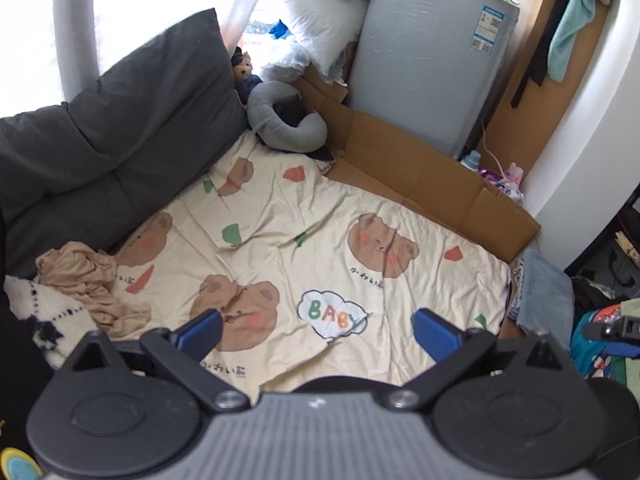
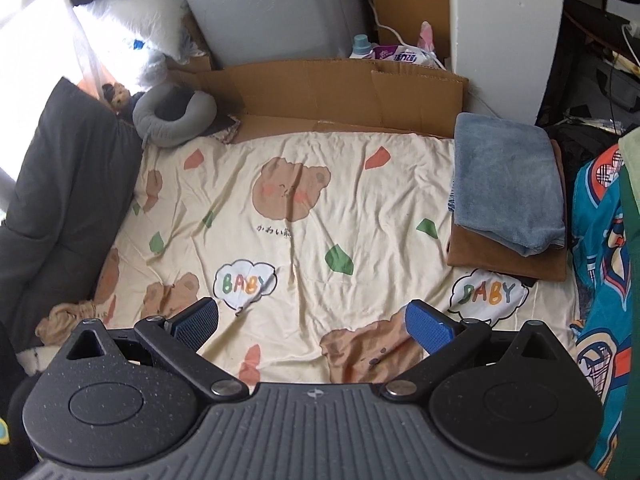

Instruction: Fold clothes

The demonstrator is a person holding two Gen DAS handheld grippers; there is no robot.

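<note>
You're between garments: both the left gripper and the right gripper hover with jaws spread wide, holding nothing, over the bear-print sheet. Finished folds, a blue towel on a brown cloth, sit at three o'clock in the right view. The next piece, a crumpled beige garment, lies at nine o'clock in the left view. It's bunched, so no clear long axis shows. Reach left, lift, spread it flat.

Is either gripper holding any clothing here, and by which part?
Nothing is held. The left gripper and right gripper both hang open above the bear-print sheet, jaws empty.
</note>
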